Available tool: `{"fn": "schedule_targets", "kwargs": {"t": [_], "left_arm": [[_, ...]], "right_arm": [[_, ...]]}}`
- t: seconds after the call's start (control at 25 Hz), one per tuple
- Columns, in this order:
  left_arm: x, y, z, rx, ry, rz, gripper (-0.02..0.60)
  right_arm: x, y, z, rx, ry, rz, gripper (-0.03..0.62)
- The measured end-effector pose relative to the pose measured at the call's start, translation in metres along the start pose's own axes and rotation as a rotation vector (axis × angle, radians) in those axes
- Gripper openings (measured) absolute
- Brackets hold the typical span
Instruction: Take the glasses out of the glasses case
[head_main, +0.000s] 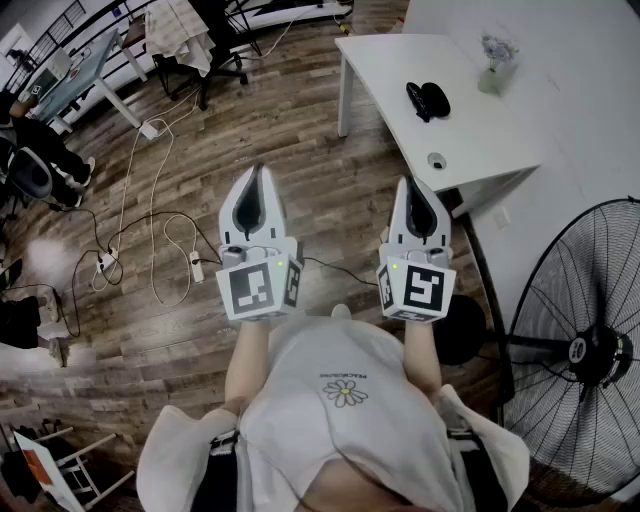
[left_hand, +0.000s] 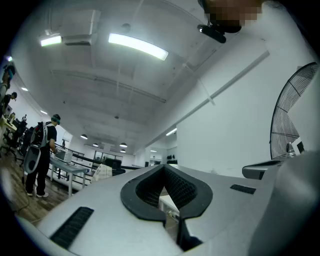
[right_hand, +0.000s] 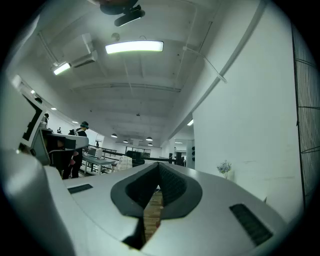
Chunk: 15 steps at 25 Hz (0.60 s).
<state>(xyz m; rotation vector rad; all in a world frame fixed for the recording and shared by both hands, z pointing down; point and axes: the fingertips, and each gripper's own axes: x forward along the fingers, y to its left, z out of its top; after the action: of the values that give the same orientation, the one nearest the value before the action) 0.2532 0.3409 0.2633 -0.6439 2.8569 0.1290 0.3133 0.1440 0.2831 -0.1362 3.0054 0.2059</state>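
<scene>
Glasses case (head_main: 427, 100), black and rounded, lies on the smooth white table (head_main: 520, 110), its inside hidden from us; a small vase (head_main: 494, 72) of flowers stands near it. We hold the left gripper (head_main: 262, 172) and right gripper (head_main: 415, 184) over the wooden floor (head_main: 300, 120), well apart from the case, jaws together on nothing

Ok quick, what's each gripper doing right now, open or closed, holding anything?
Left gripper: closed, holding nothing.
Right gripper: closed, holding nothing.
</scene>
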Motion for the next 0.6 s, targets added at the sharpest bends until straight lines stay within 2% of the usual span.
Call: {"fn": "schedule_targets", "kwargs": {"t": [0.6], "left_arm": [[0.02, -0.015, -0.015, 0.006, 0.027, 0.024, 0.015]], "right_arm": [[0.018, -0.019, -0.016, -0.035, 0.011, 0.035, 0.009]]}}
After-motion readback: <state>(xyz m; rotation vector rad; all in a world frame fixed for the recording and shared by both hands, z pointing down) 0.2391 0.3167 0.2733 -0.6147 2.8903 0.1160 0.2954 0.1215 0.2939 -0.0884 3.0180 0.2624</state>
